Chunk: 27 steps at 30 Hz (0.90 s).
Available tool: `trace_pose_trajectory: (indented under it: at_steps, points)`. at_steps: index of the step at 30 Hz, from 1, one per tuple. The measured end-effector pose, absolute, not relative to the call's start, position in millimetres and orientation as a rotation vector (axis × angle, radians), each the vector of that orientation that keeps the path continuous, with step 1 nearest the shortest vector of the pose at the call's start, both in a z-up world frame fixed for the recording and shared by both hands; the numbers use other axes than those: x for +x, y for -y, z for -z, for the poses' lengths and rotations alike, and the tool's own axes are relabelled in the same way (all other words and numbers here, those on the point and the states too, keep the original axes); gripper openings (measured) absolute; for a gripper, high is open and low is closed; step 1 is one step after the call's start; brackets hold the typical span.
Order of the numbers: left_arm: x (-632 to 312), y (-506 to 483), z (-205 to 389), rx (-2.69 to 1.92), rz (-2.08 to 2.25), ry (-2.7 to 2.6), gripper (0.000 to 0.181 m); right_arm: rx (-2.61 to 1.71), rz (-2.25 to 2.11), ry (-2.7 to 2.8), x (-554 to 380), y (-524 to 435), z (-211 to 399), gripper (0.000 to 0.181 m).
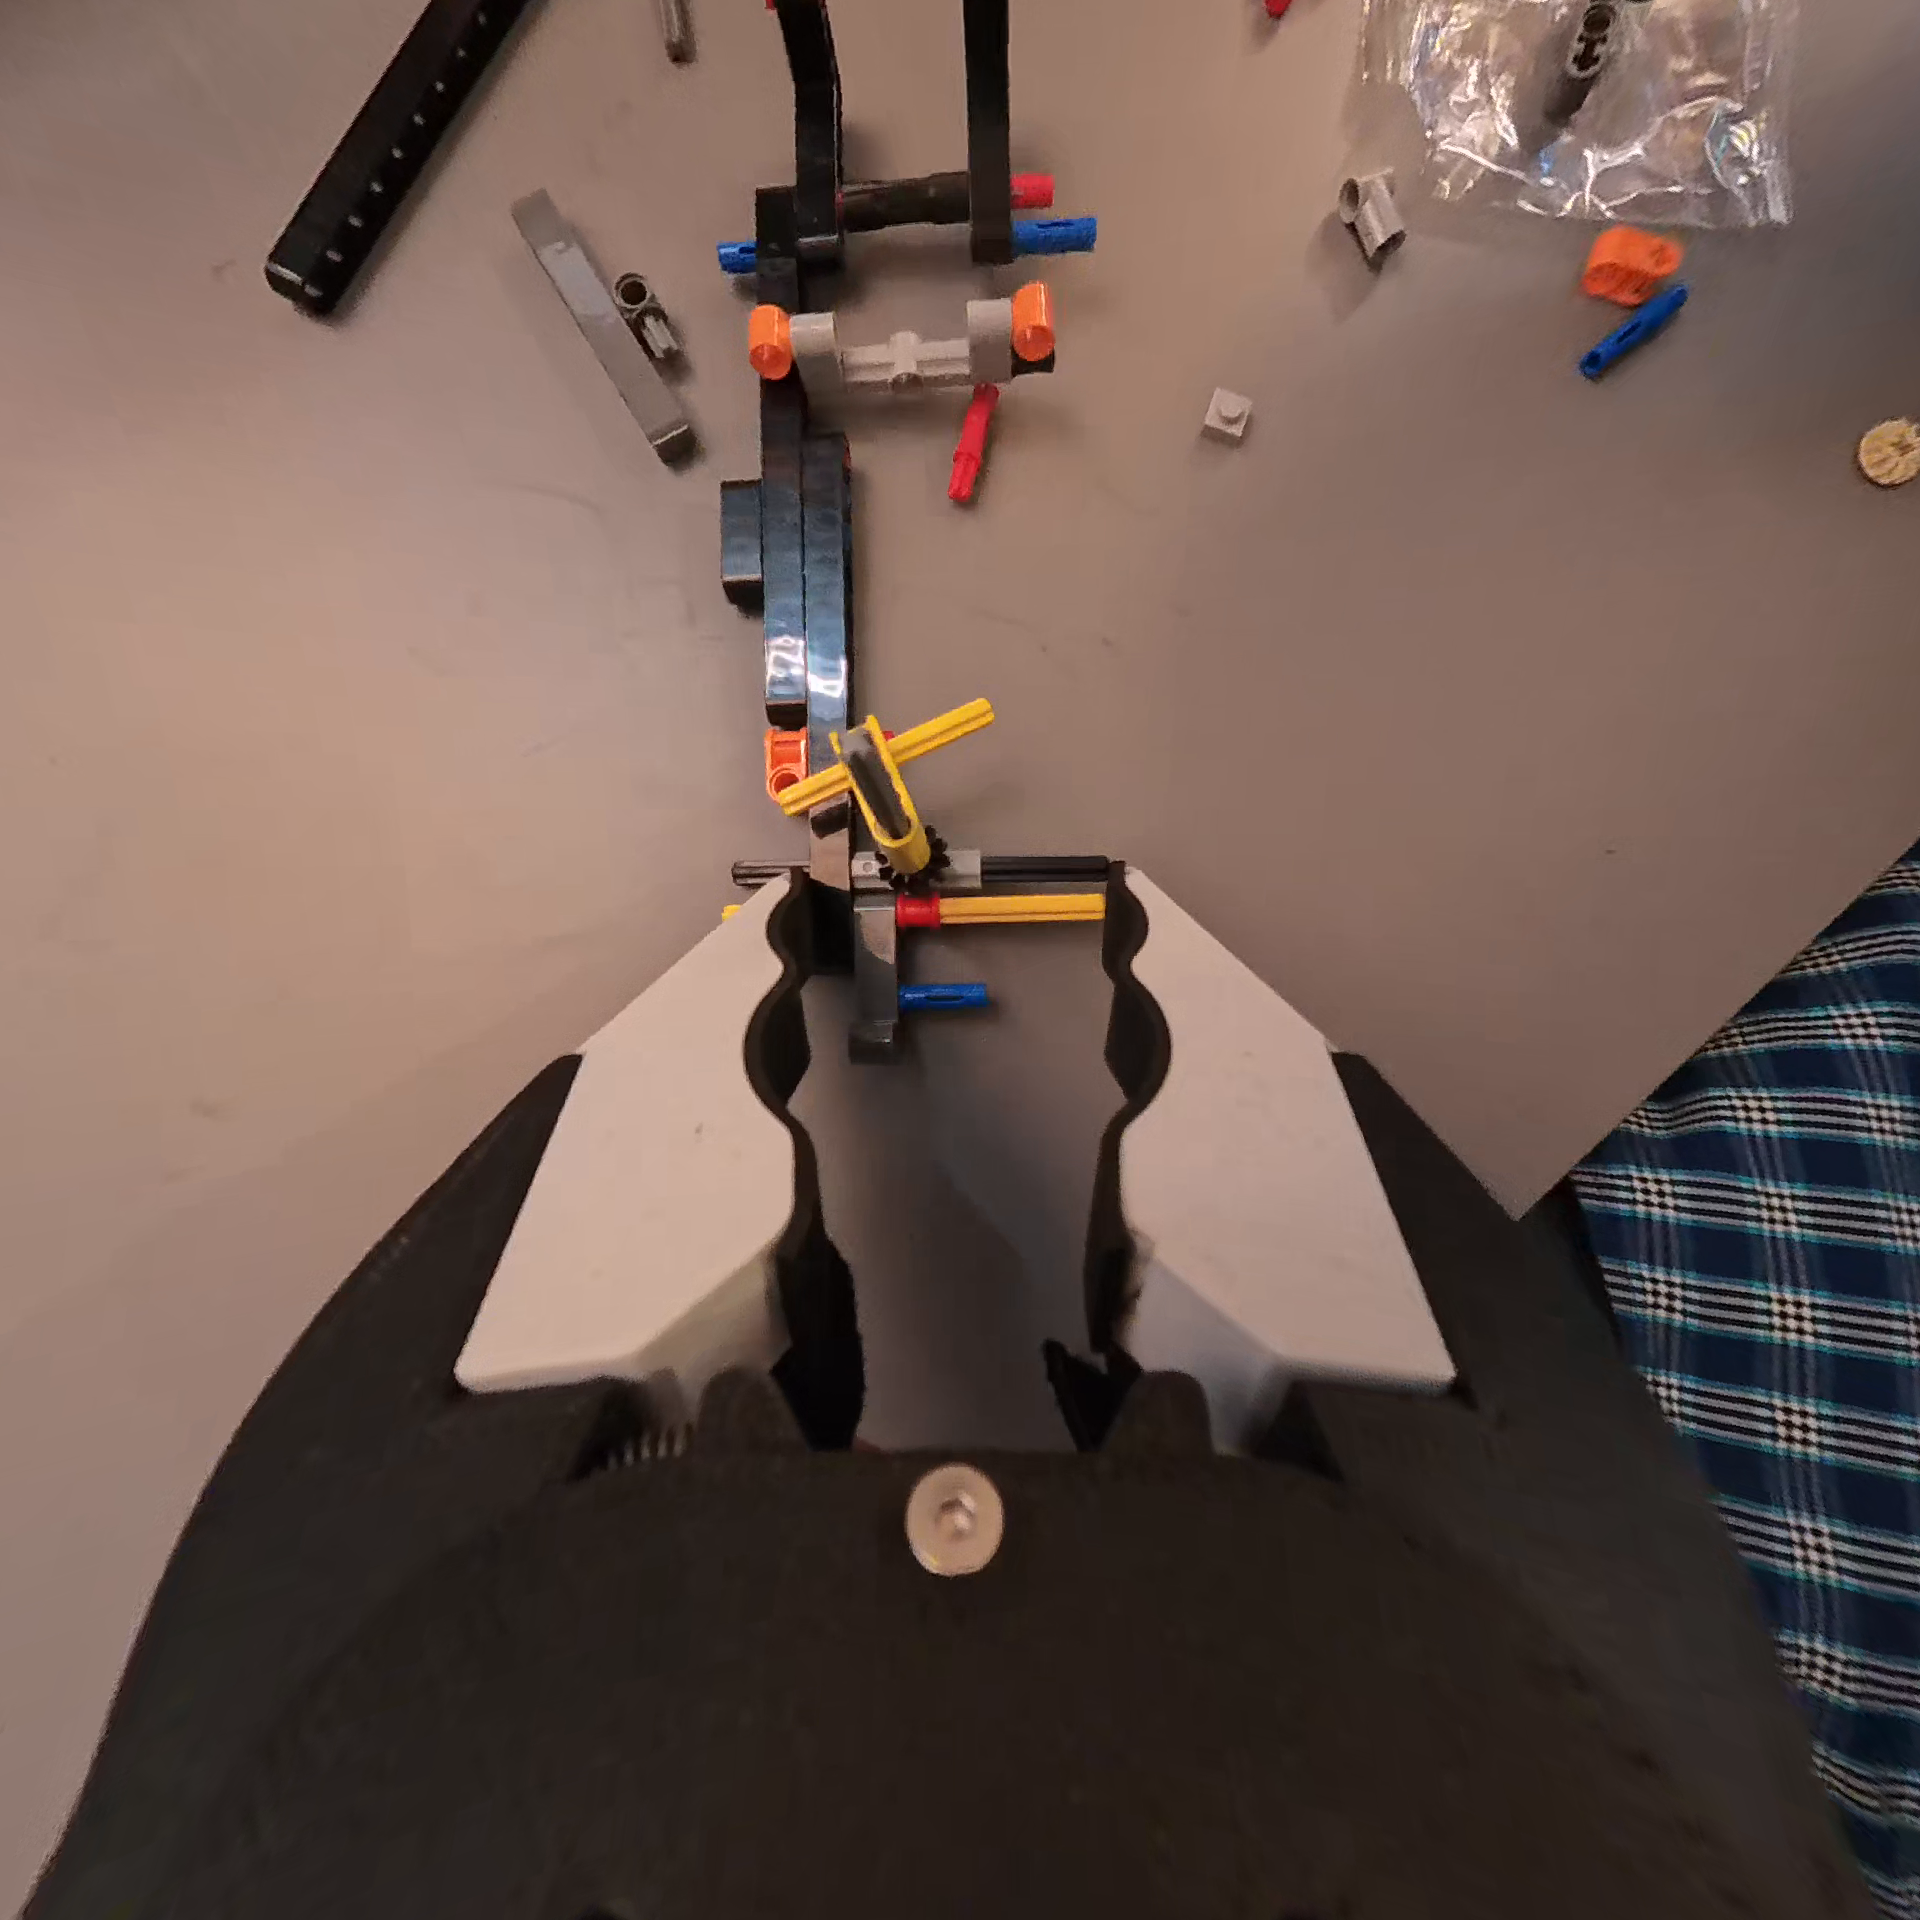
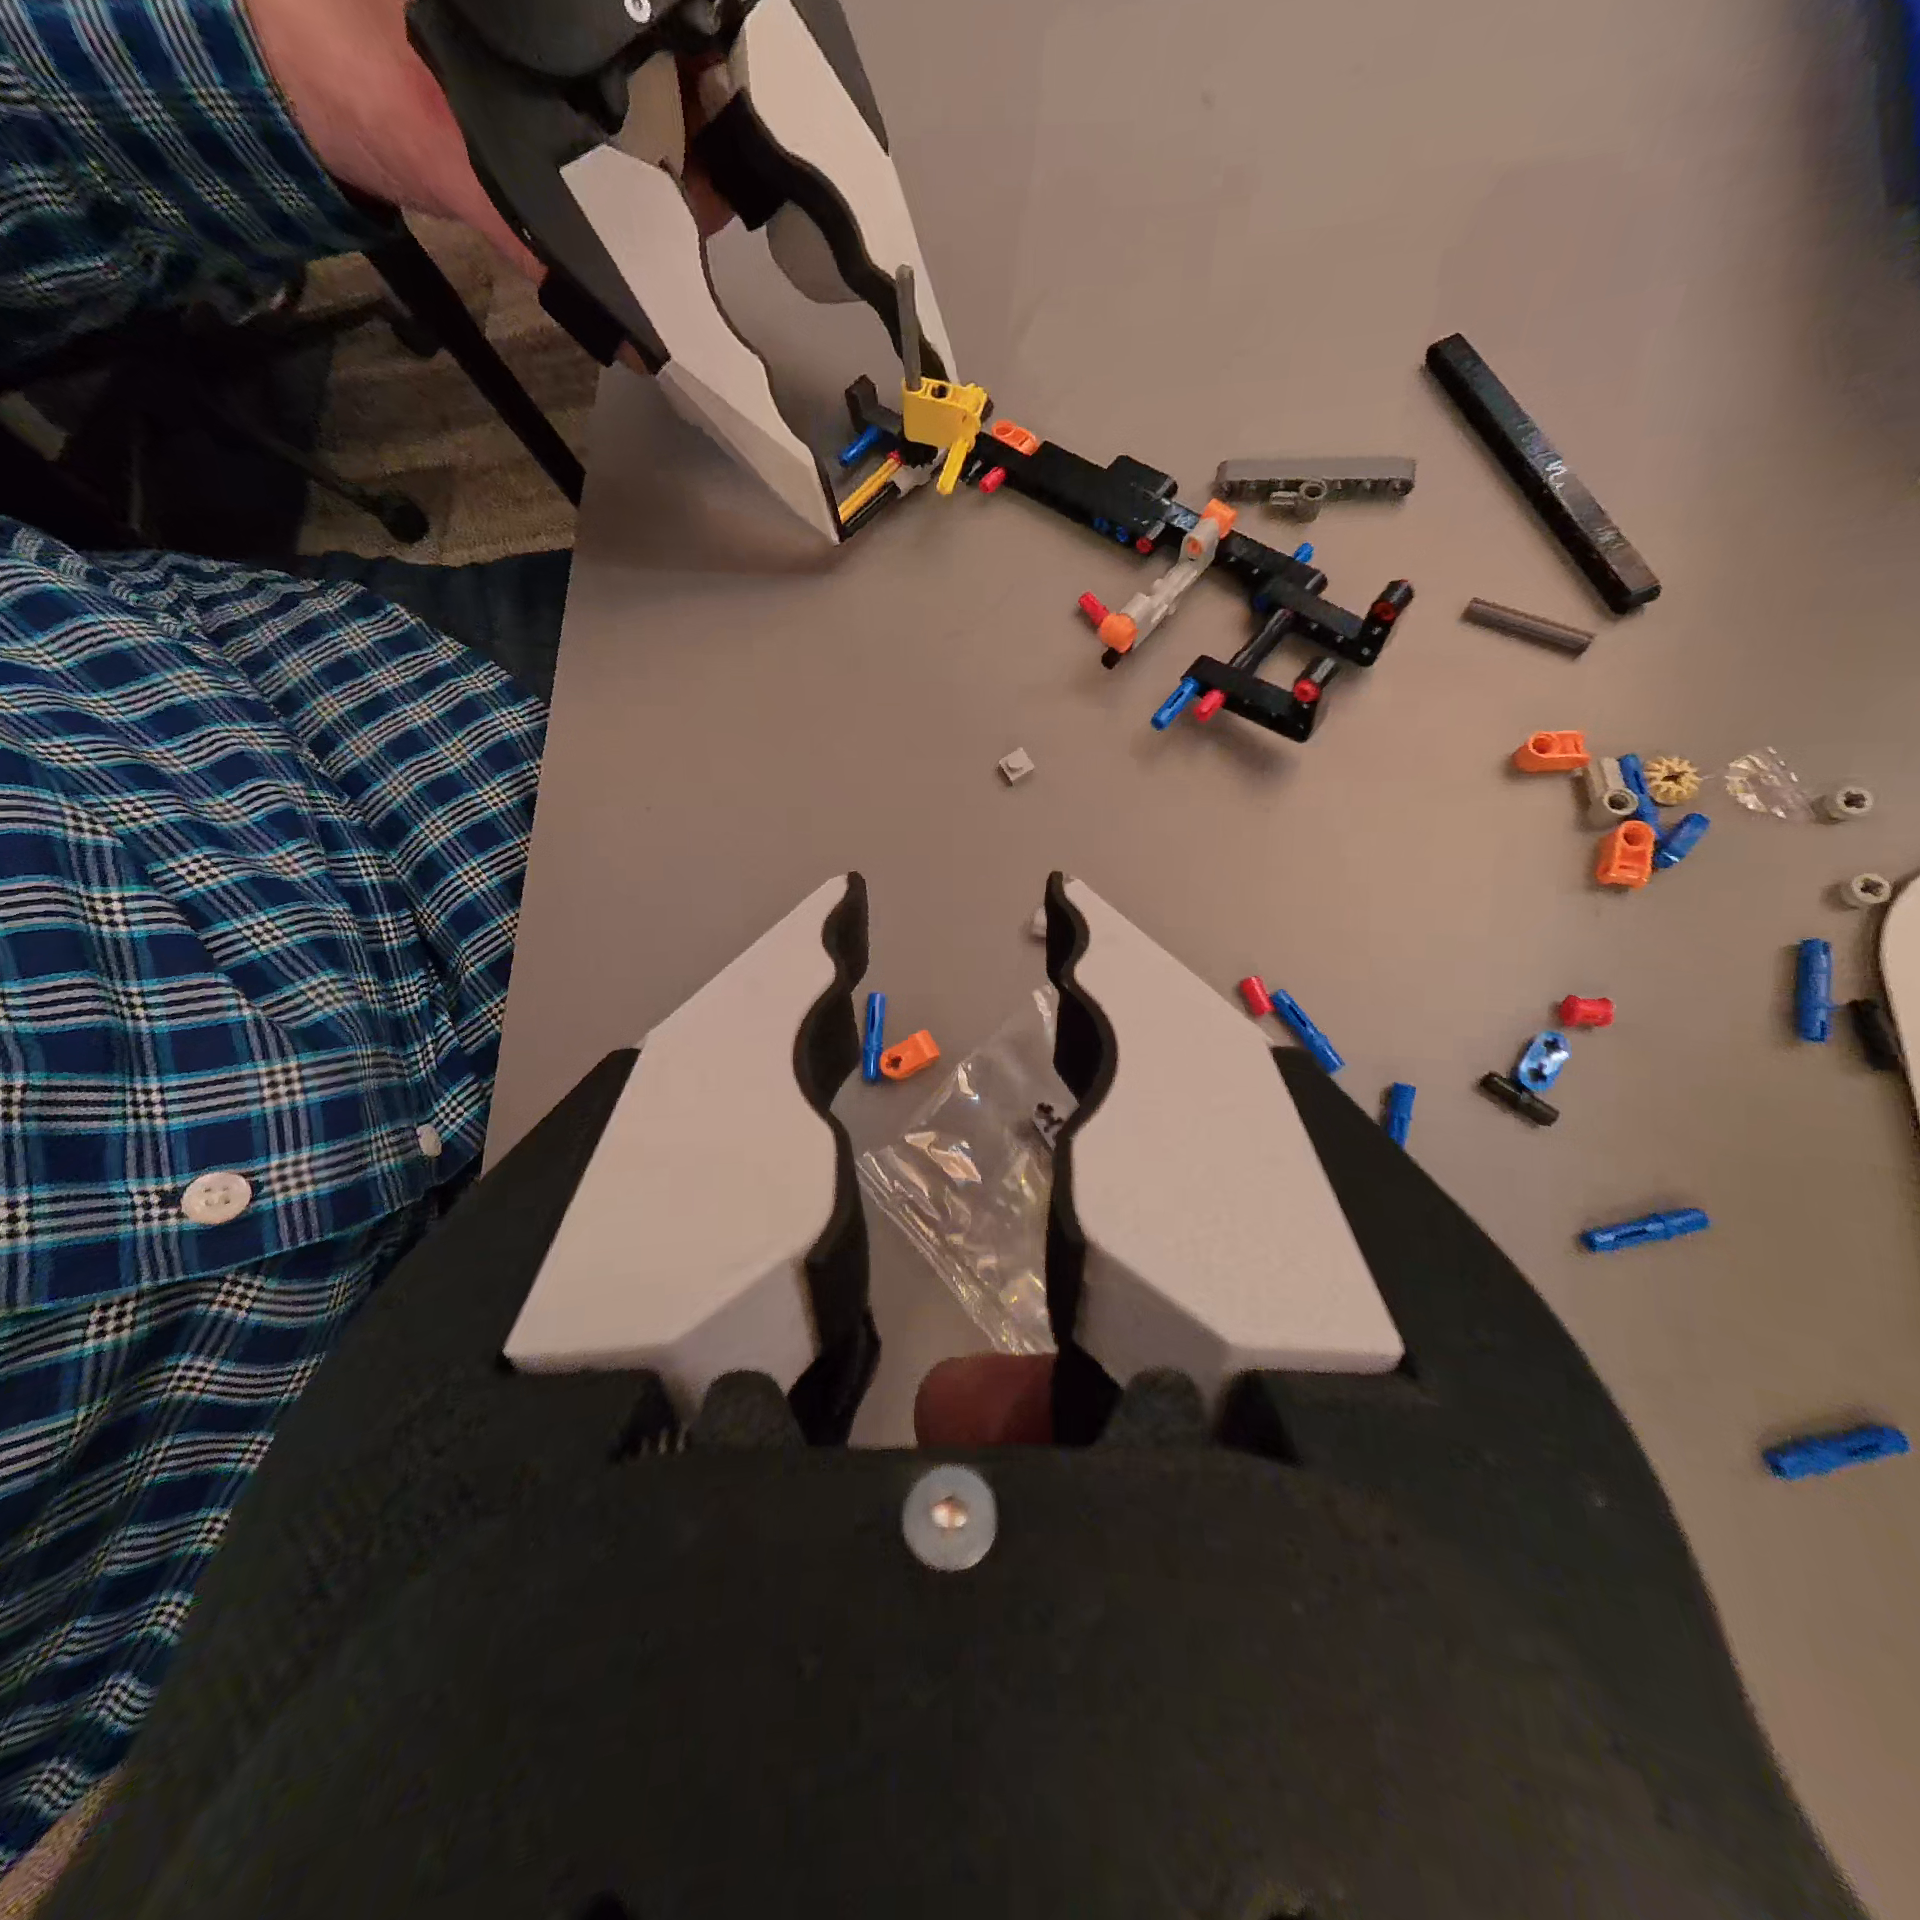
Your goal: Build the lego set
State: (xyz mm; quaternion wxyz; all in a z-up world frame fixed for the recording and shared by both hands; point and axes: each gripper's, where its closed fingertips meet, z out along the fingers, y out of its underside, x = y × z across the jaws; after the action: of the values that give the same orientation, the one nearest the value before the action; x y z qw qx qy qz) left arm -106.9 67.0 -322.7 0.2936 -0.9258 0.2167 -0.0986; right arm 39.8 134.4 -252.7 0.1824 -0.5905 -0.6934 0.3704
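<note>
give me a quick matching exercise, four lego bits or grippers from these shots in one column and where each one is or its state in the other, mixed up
Column A
1. left gripper
2. right gripper
3. long black beam
4. small grey one-stud plate

Column B
a. lying alone on the table, between the assembly and the loose parts
b. open above a clear plastic bag, holding nothing
c. lying loose beyond the assembly, apart from it
d. open, fingers either side of the near end of the black assembly

Pairs: 1-d, 2-b, 3-c, 4-a
</note>
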Motion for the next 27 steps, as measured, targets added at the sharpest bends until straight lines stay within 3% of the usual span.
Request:
trace_pose_trajectory:
  at_steps: [11, 19, 27]
  points:
    - [-105.5, -67.1, 324.2, -2.455, 0.227, -0.620, 0.054, -1.639, -1.065, 1.989, 27.9, -117.7, 254.5, 0.035]
    - [-100.6, -61.9, 315.7, -2.426, 0.322, -0.596, 0.067, -1.608, -1.025, 2.121, -28.5, -71.7, 280.8, 0.046]
    - [-122.0, -45.8, 324.9, -2.487, 0.248, -0.648, 0.053, -1.717, -1.093, 2.014, -83.1, -74.3, 287.2, 0.048]
